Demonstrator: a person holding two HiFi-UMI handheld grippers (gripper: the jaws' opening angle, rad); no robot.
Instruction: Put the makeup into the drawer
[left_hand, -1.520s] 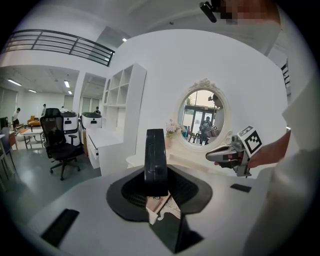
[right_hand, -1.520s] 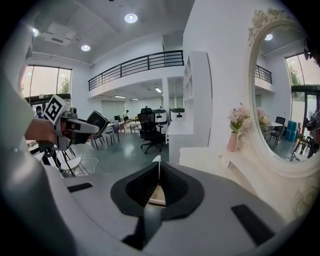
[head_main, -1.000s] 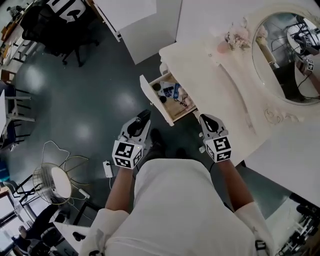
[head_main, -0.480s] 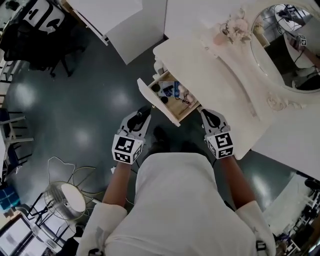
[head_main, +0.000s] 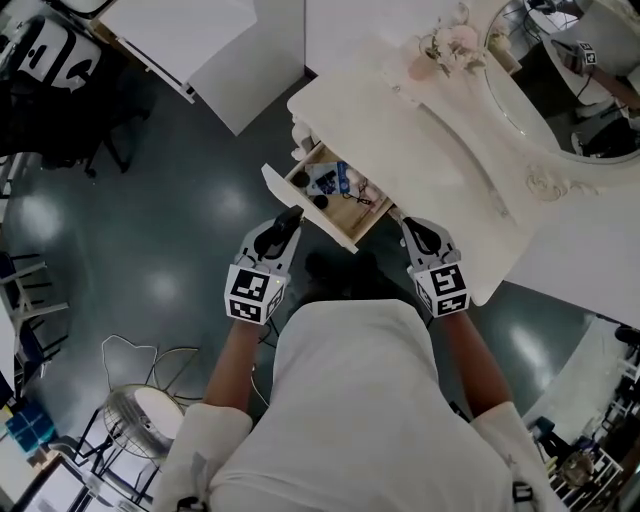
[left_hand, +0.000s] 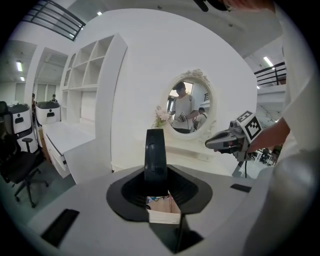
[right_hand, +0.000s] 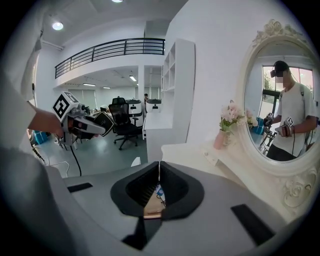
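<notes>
The wooden drawer of the white dressing table stands pulled out, with a blue item and small dark makeup pieces inside. My left gripper hovers just in front of the drawer's front panel. It is shut on a black round makeup case, which stands on edge between the jaws. My right gripper is at the drawer's right corner, against the table edge. Its jaws meet in a thin line with nothing between them. Part of the drawer shows below them.
An oval mirror and a pink vase of flowers stand at the table's back. A white cabinet is to the table's left. A floor fan and a cable lie on the dark floor at lower left, with a black office chair at upper left.
My left gripper with the black case has come nearer the drawer's front panel. The right gripper has stayed by the drawer's right corner. The head view has shifted.
</notes>
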